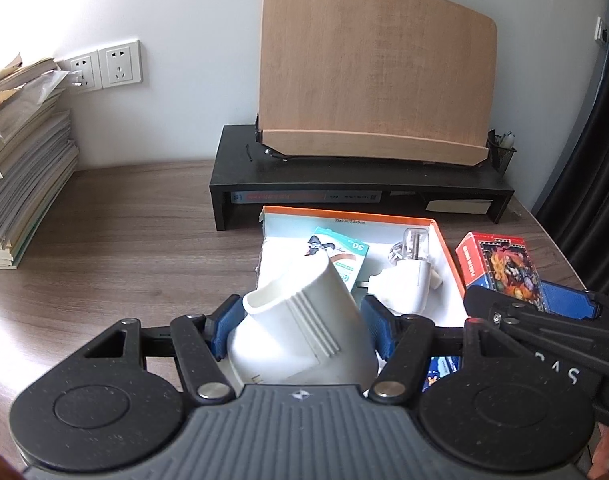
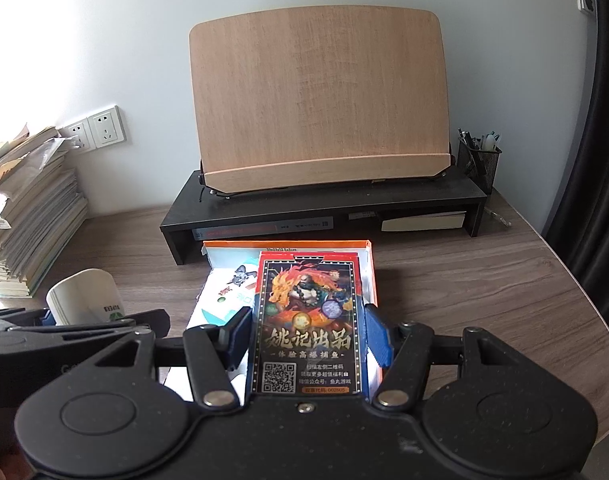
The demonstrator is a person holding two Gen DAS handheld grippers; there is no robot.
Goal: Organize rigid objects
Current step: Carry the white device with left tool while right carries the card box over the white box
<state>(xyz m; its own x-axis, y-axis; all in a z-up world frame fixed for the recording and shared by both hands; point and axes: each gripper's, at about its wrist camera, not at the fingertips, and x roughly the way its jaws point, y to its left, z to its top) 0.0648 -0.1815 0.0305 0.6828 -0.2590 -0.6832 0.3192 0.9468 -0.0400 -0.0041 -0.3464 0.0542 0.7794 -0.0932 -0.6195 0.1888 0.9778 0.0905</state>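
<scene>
White wall, wood-grain surface [image 1: 124, 232]. At the back a black riser [image 1: 360, 184] carries a tilted wooden board [image 1: 376, 80]; a paper stack [image 1: 24, 160] sits far left and a mesh pen cup [image 2: 479, 166] far right.

We hold two things. The left tool [image 1: 302, 326] has its blue pads pressed on both flanks of a white plastic cup [image 1: 304, 328], which is tilted with its mouth toward the upper left, above the near-left corner of the orange-edged shallow box [image 1: 344, 216]. The right tool [image 2: 306, 334] is clamped on the long edges of a card box [image 2: 308, 320], printed face up, held over the same shallow box.

Handling, as we judge it: the cup looks light, hollow and smooth, so it may slip or flex if squeezed near the rim; the ribbed lower body seems the better hold. The card box looks stiff but crushable; gripping its side edges suits it.

Inside the shallow box lie a teal packet [image 1: 344, 260] and a white plug adapter [image 1: 404, 284], so free floor is limited. The two tools sit near one another, the right one's linkage crossing the left view's edge; we think they could collide if both lower together.
</scene>
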